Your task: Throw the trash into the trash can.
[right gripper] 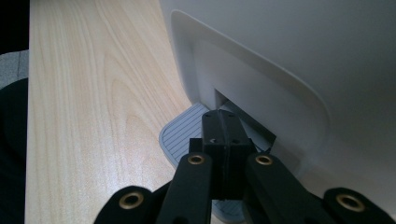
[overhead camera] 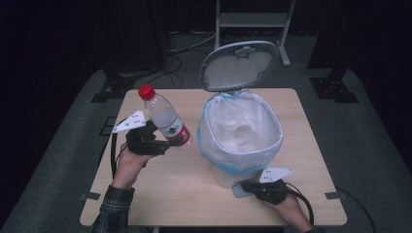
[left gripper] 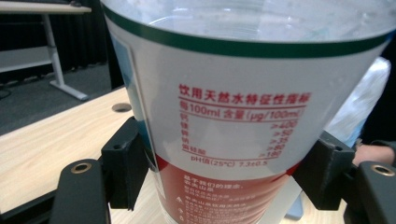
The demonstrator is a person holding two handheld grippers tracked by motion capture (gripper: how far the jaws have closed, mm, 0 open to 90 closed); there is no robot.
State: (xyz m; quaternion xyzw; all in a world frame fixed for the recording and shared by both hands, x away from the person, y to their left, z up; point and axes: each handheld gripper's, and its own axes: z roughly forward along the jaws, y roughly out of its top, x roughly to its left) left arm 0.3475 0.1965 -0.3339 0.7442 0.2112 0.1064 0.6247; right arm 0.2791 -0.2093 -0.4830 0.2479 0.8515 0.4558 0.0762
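A clear plastic water bottle (overhead camera: pixel 164 118) with a red cap and a red-and-white label is held tilted above the table's left half, cap toward the far left. My left gripper (overhead camera: pixel 167 141) is shut on its lower body; in the left gripper view the label (left gripper: pixel 243 121) sits between both black pads. A white pedal bin (overhead camera: pixel 241 137) with a blue-edged bag liner stands mid-table, its lid (overhead camera: pixel 239 64) raised. My right gripper (overhead camera: pixel 245 185) is shut, its joined tips (right gripper: pixel 223 135) resting on the grey foot pedal (right gripper: pixel 180 133) at the bin's near base.
The light wooden table (overhead camera: pixel 160 194) has bare surface on the near left and along the far right edge. A white metal stand (overhead camera: pixel 252 19) and cables lie on the dark floor beyond the table.
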